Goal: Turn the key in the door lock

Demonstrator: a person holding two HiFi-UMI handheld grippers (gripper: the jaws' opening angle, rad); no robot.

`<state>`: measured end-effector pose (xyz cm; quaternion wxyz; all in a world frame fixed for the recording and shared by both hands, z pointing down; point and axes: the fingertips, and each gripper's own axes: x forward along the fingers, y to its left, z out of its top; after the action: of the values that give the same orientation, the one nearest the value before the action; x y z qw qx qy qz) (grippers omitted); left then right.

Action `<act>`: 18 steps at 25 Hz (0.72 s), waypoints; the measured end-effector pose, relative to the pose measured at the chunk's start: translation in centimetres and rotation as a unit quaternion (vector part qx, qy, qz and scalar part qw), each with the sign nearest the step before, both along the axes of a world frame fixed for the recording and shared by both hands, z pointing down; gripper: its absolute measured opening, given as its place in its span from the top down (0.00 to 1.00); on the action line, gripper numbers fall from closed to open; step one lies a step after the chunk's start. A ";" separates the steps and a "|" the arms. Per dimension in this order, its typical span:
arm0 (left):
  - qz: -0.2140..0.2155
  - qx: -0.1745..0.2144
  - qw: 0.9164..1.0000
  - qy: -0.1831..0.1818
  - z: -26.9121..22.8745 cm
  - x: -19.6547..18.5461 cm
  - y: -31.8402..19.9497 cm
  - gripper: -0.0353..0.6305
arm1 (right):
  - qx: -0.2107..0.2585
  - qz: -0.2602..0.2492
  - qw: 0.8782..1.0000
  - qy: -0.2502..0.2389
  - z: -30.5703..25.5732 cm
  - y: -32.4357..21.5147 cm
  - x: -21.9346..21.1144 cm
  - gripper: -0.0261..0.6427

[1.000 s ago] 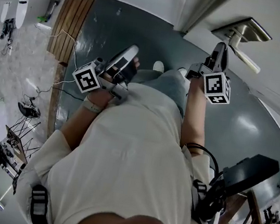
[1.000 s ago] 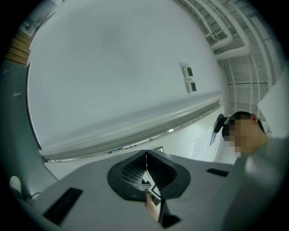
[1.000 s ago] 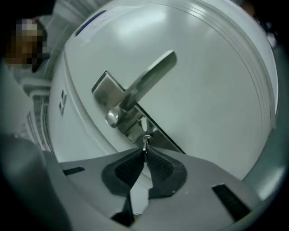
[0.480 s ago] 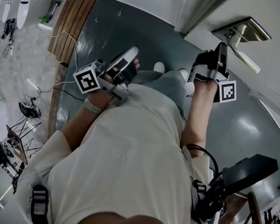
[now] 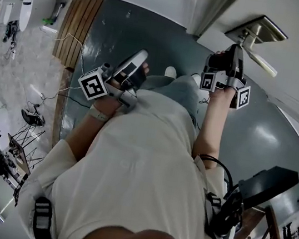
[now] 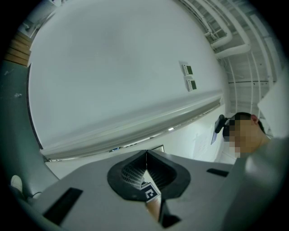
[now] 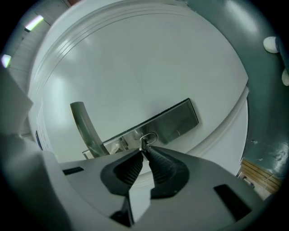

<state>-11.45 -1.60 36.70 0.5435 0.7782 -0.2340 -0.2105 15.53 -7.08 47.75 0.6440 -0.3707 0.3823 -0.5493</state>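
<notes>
Only the wire ring of the key shows above the pinched tips of the right gripper; its blade is hidden behind them. In the head view the gripper blocks the key entirely. The lock plate and door handle vanish behind the gripper's body.

Glossy dark grey floor, wooden slatted strip beside pale tiles, two small wall switches, white ceiling pipes.
</notes>
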 end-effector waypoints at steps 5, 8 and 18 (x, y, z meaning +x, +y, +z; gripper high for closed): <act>0.000 -0.001 1.000 -0.001 -0.1 0.0 -0.2 0.93 | 0.022 -0.007 1.000 0.013 -0.2 -0.2 -0.1 0.90; 0.001 -0.003 1.000 0.000 -0.1 0.1 -0.2 0.93 | 0.024 -0.021 0.999 0.020 -0.4 -0.4 -0.5 0.86; 0.005 -0.006 1.000 0.009 0.0 0.8 -0.4 0.93 | -0.045 -0.095 0.958 0.266 0.0 4.4 -1.3 0.69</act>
<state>-10.68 -2.00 36.70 0.5510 0.7742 -0.2264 -0.2140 14.24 -2.68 47.75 0.4470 -0.4940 0.5481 -0.5057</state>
